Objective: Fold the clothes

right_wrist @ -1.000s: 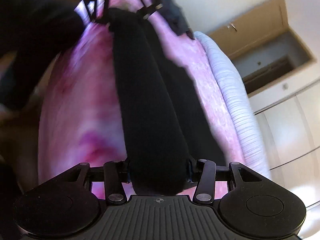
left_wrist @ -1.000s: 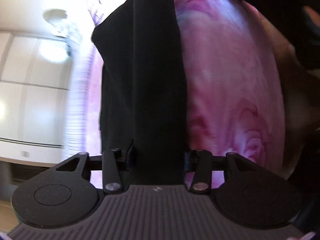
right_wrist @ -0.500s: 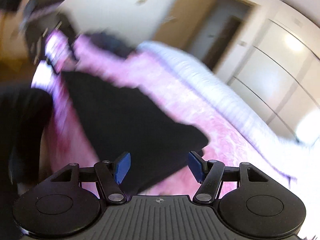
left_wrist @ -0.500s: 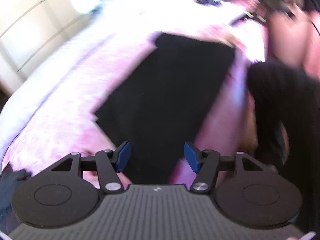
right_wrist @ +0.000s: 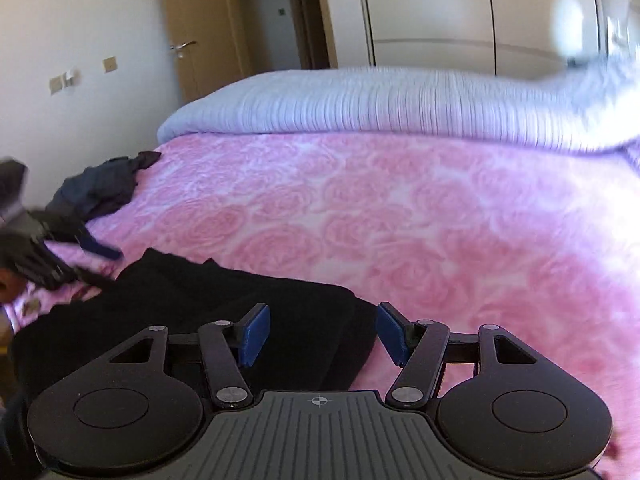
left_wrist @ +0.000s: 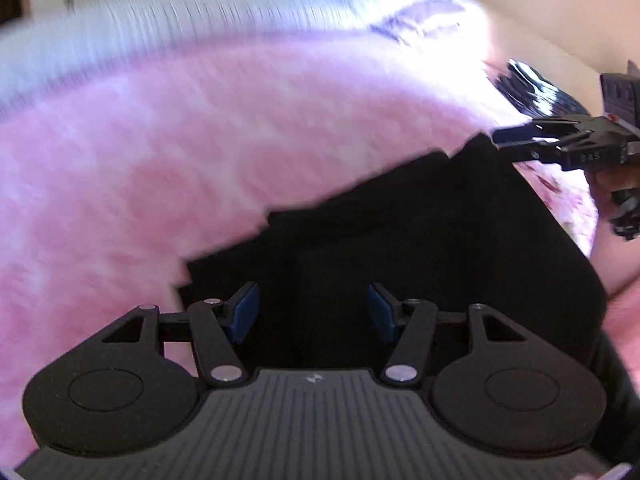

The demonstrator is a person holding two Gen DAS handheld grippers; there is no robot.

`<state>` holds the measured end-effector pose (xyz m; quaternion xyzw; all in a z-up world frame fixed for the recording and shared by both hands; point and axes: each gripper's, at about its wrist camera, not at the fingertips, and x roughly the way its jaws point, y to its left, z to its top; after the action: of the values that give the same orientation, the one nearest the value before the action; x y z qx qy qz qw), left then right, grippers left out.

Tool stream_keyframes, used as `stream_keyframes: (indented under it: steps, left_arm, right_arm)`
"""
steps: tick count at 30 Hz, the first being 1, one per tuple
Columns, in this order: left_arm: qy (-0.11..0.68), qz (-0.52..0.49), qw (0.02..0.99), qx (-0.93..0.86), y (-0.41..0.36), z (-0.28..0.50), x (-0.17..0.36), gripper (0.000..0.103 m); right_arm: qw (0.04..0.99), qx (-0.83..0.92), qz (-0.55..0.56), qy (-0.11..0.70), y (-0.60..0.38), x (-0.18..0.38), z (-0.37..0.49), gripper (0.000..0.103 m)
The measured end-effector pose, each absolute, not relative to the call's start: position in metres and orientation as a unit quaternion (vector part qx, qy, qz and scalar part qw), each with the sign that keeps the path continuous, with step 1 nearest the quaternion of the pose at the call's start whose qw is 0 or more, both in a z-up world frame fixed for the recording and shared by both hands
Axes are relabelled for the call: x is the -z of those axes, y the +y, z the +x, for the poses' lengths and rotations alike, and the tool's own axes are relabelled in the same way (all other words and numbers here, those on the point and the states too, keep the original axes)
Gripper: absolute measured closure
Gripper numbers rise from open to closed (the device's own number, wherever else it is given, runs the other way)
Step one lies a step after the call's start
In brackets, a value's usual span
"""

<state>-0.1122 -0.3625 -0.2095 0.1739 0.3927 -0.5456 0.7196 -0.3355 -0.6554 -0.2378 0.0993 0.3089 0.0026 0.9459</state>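
Clothes here mean one black garment (right_wrist: 208,312) lying flat in layers on the pink rose blanket (right_wrist: 400,232), at the blanket's near edge, with stepped edges showing where one layer sits on another. Beyond the blanket, a ribbed lilac bedspread (right_wrist: 380,104) runs along its far side. On the blanket's far left corner, in the right wrist view, a crumpled dark bundle (right_wrist: 100,188) waits well apart from the black garment.

Your left gripper (left_wrist: 312,312) hovers over the garment's near part with its blue pads spread wide and nothing between them. Your right gripper (right_wrist: 320,332) is likewise spread and empty, over the garment's right end; seen from the left wrist, it sits at the garment's far corner.

Risks, as I judge them: the garment is black on black, so you cannot read the layers well, and a pinch may take only the top layer or the blanket's plush pile along with it. If you lift that way, the stack shears and the stepped edges drift further apart. The garment also lies close to the blanket's near edge, so a careless drag could pull it off the bed. The left view is smeared with motion, so settle before you close.
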Motion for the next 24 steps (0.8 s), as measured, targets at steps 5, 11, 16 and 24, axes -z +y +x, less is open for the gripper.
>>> stream_keyframes:
  steps: [5, 11, 16, 24]
  left_arm:
    - [0.372, 0.184, 0.717, 0.561, -0.367, -0.114, 0.215, 0.103]
    - [0.277, 0.13, 0.762, 0.571, -0.32, -0.123, 0.181, 0.103]
    - [0.265, 0.091, 0.797, 0.536, -0.32, -0.098, 0.184, 0.102]
    - [0.357, 0.115, 0.782, 0.498, -0.353, -0.074, 0.239, 0.1]
  right_arm:
    - [0.941, -0.004, 0.128, 0.314, -0.67, 0.246, -0.336, 0.079]
    - [0.951, -0.006, 0.122, 0.284, -0.669, 0.25, -0.355, 0.1]
    - [0.948, -0.003, 0.134, 0.289, -0.681, 0.26, -0.342, 0.1]
    - [0.933, 0.006, 0.162, 0.323, -0.704, 0.288, -0.307, 0.1]
